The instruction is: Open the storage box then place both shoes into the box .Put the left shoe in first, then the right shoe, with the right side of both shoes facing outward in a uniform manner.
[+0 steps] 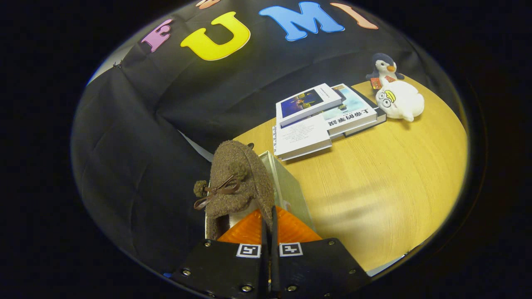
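Shoe: a brown fuzzy slipper-type shoe with a small bow on its upper, held directly ahead of the tongs. The fingers are drawn almost together, with only a thin dark seam between them. That seam appears to be a thin part of the shoe's collar or heel edge, so the tongs are judged to be gripping the shoe.

The shoe's long axis runs from the fingertips away into the scene. The heel end is near, at the tongs, and the rounded toe points to the far side. The bow and the upper face left of the fingers.

The storage box is a pale, thin-walled container lying immediately right of the shoe. Its near wall slants away from the tongs, and the shoe overlaps its left edge. Whether the shoe is already inside the opening or just above it cannot be told.

Judgement: the coming move turns on this side-by-side relation. The shoe must settle rightward and down into the box while keeping its lengthwise line along the box wall.

Further out, on the yellow wooden tabletop, a stack of books lies at the far side. Two plush toys, a white one and a penguin, sit to the far right. All are well apart from the box.
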### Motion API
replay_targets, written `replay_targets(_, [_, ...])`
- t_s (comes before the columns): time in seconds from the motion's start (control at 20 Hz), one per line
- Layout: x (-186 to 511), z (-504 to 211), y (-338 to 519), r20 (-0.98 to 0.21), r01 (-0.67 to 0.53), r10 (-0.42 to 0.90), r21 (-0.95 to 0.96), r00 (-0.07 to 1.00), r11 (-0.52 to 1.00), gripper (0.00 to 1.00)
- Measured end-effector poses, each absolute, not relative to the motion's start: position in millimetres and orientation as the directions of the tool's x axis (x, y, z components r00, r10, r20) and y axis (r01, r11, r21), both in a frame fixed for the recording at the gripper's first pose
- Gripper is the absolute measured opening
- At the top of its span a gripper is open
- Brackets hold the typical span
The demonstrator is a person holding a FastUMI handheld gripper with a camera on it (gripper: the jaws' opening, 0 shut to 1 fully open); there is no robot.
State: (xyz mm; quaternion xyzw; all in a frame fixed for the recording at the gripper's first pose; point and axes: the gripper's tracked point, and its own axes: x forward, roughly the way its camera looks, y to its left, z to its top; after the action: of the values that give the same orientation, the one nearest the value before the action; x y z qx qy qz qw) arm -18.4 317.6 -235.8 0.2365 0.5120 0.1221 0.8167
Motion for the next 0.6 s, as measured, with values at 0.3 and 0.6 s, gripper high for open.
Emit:
replay_targets(0.3, [-28.5,-253.4,332.6,-0.804,0.052,0.415,0.479,0.427,0.876,0.02])
replay_targets(0.6, [-13.2,-227.8,319.4,-0.751,-0.016,0.380,0.443,0.540,0.897,0.98])
